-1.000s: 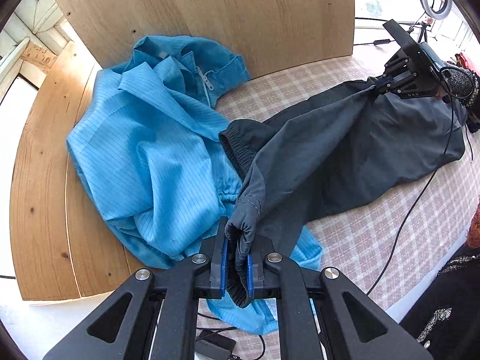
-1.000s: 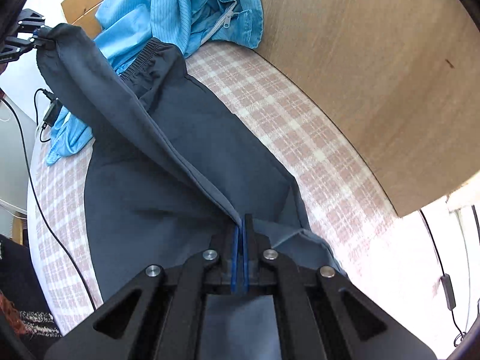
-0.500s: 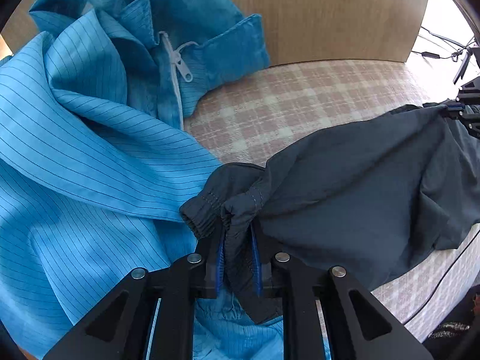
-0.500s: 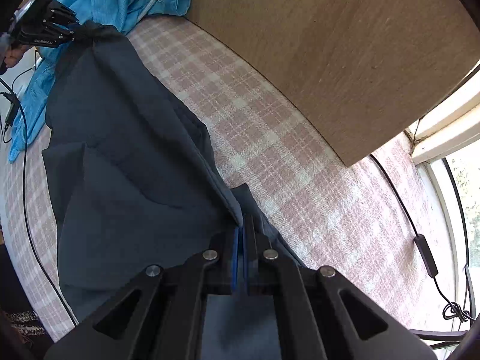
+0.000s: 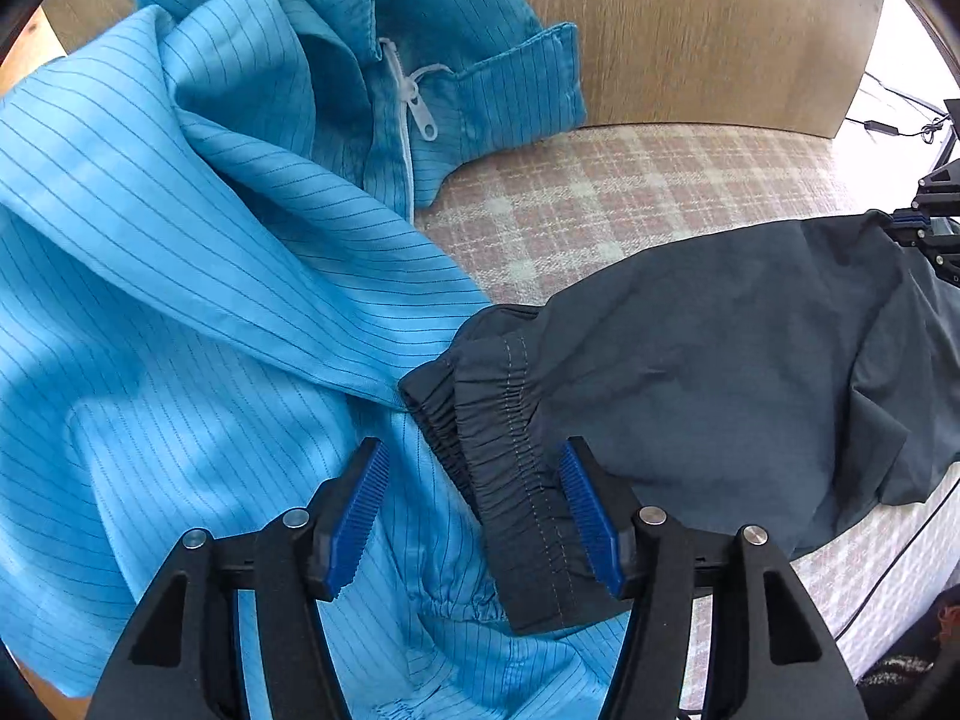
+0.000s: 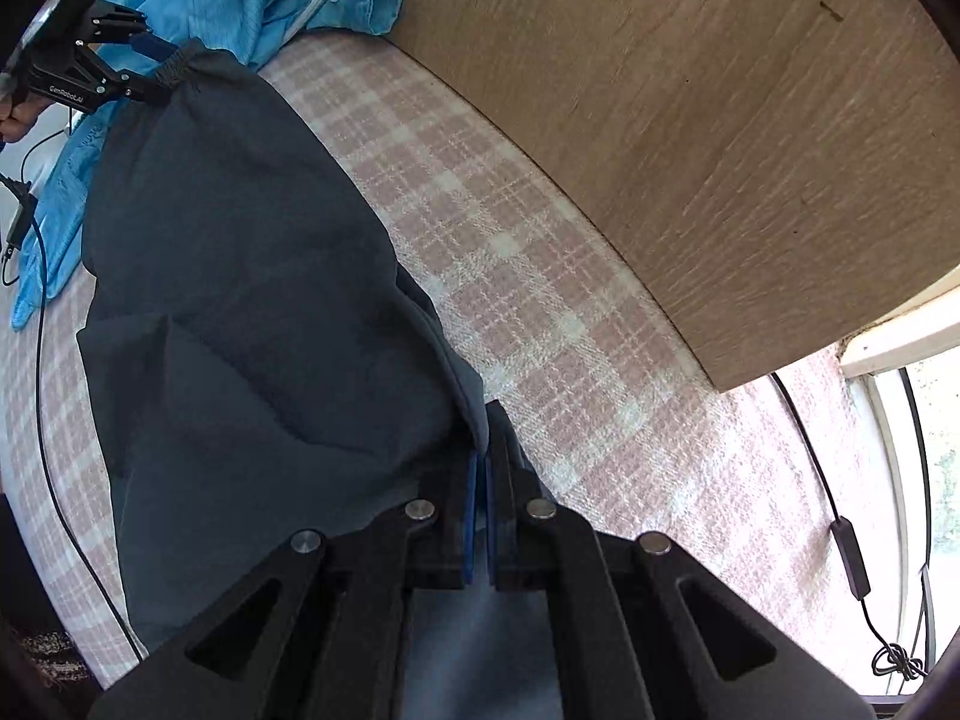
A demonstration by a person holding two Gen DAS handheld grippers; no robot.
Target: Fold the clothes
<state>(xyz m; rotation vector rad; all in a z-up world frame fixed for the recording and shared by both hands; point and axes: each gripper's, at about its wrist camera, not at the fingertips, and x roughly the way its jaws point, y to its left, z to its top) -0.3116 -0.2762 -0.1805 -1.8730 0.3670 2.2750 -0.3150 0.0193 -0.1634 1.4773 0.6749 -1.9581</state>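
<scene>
Dark grey trousers (image 5: 720,360) lie folded lengthwise on the checked cloth, their elastic waistband (image 5: 510,468) resting on a light blue striped jacket (image 5: 180,270). My left gripper (image 5: 474,516) is open, its blue pads on either side of the waistband. My right gripper (image 6: 480,516) is shut on the trousers' leg end (image 6: 474,396), low over the cloth. The trousers fill the left of the right wrist view (image 6: 240,300), with the left gripper (image 6: 129,69) at their far end. The right gripper shows at the right edge of the left wrist view (image 5: 930,222).
A pink and white checked cloth (image 6: 510,240) covers the surface. A wooden board (image 6: 690,90) stands along its far side and behind the jacket (image 5: 690,30). Black cables (image 6: 840,540) run along the cloth's edges, near a window frame (image 6: 900,336).
My left gripper has opened and let go of the waistband, which now lies on the blue jacket. The right gripper has stayed shut on the leg end and lowered slightly.
</scene>
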